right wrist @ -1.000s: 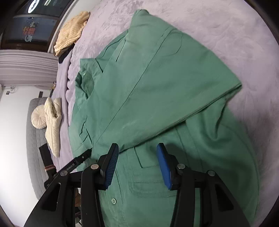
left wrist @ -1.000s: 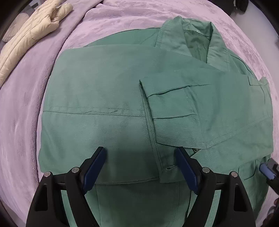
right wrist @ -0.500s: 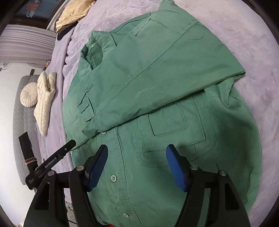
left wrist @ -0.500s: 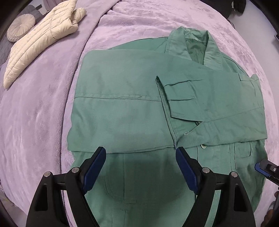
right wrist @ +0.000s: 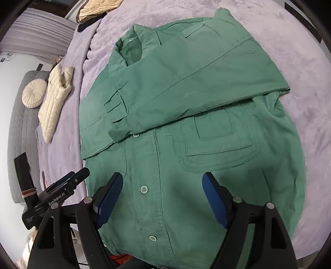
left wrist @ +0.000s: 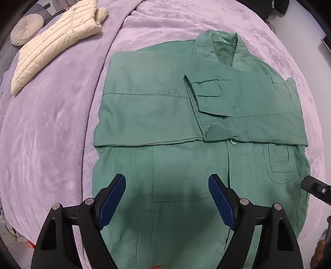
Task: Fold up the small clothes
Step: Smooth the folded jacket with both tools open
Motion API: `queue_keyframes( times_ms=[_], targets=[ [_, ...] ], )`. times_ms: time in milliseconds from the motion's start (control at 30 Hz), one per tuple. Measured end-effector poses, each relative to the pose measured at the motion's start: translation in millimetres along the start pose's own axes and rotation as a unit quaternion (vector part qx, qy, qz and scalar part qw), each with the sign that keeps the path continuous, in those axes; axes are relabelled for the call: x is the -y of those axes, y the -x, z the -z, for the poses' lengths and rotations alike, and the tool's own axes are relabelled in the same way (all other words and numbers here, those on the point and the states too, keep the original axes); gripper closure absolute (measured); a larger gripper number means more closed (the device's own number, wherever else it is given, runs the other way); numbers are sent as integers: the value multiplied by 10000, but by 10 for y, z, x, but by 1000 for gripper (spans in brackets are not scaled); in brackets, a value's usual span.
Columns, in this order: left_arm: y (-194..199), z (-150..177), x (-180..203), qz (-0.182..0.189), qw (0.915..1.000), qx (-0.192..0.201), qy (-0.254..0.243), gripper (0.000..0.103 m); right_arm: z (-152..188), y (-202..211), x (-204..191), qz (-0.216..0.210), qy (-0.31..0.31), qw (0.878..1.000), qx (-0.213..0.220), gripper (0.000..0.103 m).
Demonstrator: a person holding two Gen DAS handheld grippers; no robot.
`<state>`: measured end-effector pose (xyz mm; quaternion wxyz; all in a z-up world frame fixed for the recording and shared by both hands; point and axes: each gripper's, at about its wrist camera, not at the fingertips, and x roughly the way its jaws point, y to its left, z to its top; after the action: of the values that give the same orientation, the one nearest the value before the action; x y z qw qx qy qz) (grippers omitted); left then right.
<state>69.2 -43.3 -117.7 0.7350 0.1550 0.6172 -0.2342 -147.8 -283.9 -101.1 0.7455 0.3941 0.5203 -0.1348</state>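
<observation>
A green button-front jacket (left wrist: 157,111) lies flat on the purple bedspread (left wrist: 51,128), collar at the far end, both sleeves folded across its chest. My left gripper (left wrist: 167,198) is open and empty, above the jacket's lower left part near a pocket. My right gripper (right wrist: 161,198) is open and empty, above the jacket (right wrist: 196,87) by the button placket and the right pocket. The right gripper's tip shows at the right edge of the left wrist view (left wrist: 316,188). The left gripper shows at the lower left of the right wrist view (right wrist: 60,192).
A cream quilted jacket (left wrist: 55,43) lies on the bedspread at the far left, with a round cushion (left wrist: 26,29) beyond it. A tan folded garment (right wrist: 99,8) lies at the far end of the bed. The bed's near edge runs below the jacket hem.
Both grippers have drawn back toward the hem and risen, so more of the jacket's lower half shows. The right gripper has opened wider. The jacket has not moved.
</observation>
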Motion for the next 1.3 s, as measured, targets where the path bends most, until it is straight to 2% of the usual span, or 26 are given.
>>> queue_keyframes(
  times_ms=[100, 167, 467, 500, 533, 567, 767, 1000, 1167, 1300],
  targets=[
    [54, 42, 13, -35, 9999, 55, -113, 20, 31, 55, -22, 49, 5, 10000, 71, 21],
    [84, 66, 10, -77, 9998, 76, -186, 0, 52, 72, -40, 89, -10, 9999, 102, 21],
    [202, 137, -41, -146, 9992, 185, -326, 0, 163, 150, -171, 127, 66, 9995, 294, 16],
    [212, 145, -48, -136, 9992, 189, -340, 0, 180, 154, -200, 108, 86, 9994, 309, 12],
    [224, 158, -60, -120, 9991, 191, -355, 0, 196, 153, -227, 87, 105, 9994, 308, 1],
    [232, 168, -68, -113, 9991, 191, -362, 0, 218, 156, -260, 41, 124, 9994, 330, 0],
    [302, 228, -174, 45, 9989, 214, -406, 0, 345, 89, -389, 19, 50, 9998, 211, 0],
    [294, 336, -339, 136, 9983, 217, -518, 0, 570, 155, -329, -50, -464, 9985, 277, 0],
    [231, 530, -514, 392, 9982, -8, -462, 0, 715, 142, -182, -106, -761, 9970, 136, 0],
    [187, 759, -623, 327, 9991, -109, -238, 0, 742, 131, -71, -232, -817, 9964, -15, 0]
  ],
)
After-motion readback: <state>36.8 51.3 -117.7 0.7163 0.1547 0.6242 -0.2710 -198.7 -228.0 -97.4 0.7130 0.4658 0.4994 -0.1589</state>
